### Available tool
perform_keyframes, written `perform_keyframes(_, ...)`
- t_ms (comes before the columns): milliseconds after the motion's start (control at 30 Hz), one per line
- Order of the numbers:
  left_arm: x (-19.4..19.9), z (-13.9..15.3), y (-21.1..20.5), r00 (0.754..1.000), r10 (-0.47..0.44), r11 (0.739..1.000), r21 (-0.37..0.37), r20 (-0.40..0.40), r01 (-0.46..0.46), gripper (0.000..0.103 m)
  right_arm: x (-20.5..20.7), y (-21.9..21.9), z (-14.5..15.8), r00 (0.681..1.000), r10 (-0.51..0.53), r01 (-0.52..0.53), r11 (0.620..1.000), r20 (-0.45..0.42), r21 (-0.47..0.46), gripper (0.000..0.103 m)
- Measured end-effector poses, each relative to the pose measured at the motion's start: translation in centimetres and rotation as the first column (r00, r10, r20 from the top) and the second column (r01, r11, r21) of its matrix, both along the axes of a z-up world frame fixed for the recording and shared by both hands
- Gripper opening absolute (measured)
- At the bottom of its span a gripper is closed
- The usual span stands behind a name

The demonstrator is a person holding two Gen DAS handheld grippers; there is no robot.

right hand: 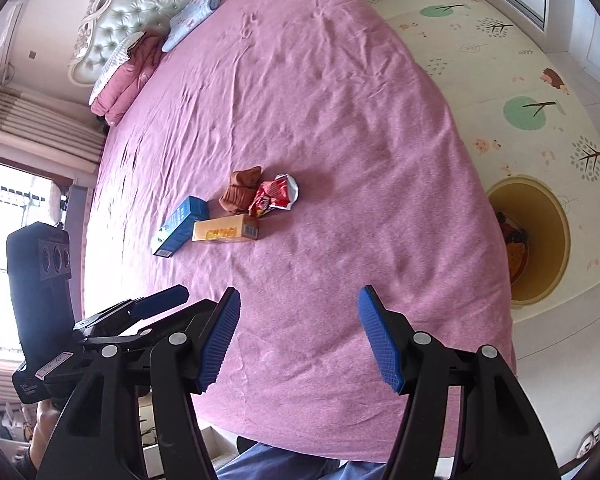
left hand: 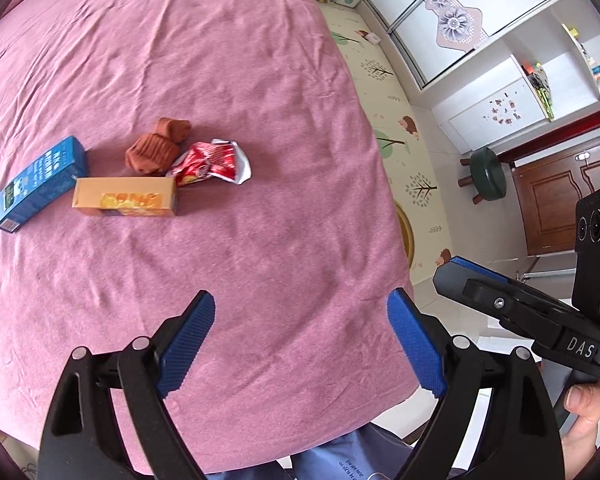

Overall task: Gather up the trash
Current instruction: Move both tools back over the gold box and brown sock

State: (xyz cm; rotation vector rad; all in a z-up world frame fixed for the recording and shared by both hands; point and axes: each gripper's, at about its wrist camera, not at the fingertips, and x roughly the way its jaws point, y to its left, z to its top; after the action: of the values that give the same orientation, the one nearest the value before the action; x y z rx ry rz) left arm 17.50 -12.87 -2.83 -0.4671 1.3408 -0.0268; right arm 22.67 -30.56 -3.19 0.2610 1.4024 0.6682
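Note:
On the pink bedspread [left hand: 260, 80] lie a blue carton [left hand: 40, 184], an orange box [left hand: 126, 196], a crumpled red and white wrapper [left hand: 212, 162] and a brown sock bundle [left hand: 156, 146], close together. They also show in the right wrist view: blue carton [right hand: 180, 226], orange box [right hand: 226, 230], wrapper [right hand: 274, 196], socks [right hand: 242, 190]. My left gripper [left hand: 300, 336] is open and empty, hovering over the bed's near edge. My right gripper [right hand: 298, 332] is open and empty, also short of the items.
A yellow bin [right hand: 536, 240] with something inside stands on the play mat [right hand: 500, 60] right of the bed. Pillows [right hand: 128, 76] and a headboard [right hand: 140, 4] lie at the far end. A green stool [left hand: 488, 174], a wardrobe [left hand: 480, 40] and a wooden door [left hand: 556, 200] line the room.

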Motion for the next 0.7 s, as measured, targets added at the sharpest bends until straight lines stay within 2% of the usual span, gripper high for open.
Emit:
perform_keyframes(233,-2.6,-0.5,5.5,0.997,0.069,0.998,0.006,-0.015,-0.069,0.088,-0.8,5.2,0.1,0.999,0.048,-0.048,0.999,0.001,0.006,0.060)
perform_keyframes(367,-2.9,-1.2,8.4,0.991,0.133,0.991,-0.017,-0.028,-0.133,0.088,-0.6,7.7,-0.3,0.998,0.068,-0.068,0.998,-0.003,0.007,0.060)
perform_keyframes(567,-2.5,-2.6,11.3,0.971,0.235,0.970,-0.057,-0.054,-0.237,0.089,0.9,10.7,-1.3,0.993,0.113,-0.113,0.994,-0.016,-0.003,0.060)
perform_keyframes(700,-1.7,-4.1,13.1,0.945,0.315,0.943,-0.085,-0.084,-0.322,0.089,2.9,12.5,-2.2,0.990,0.135,-0.136,0.991,-0.026,-0.014,0.060)
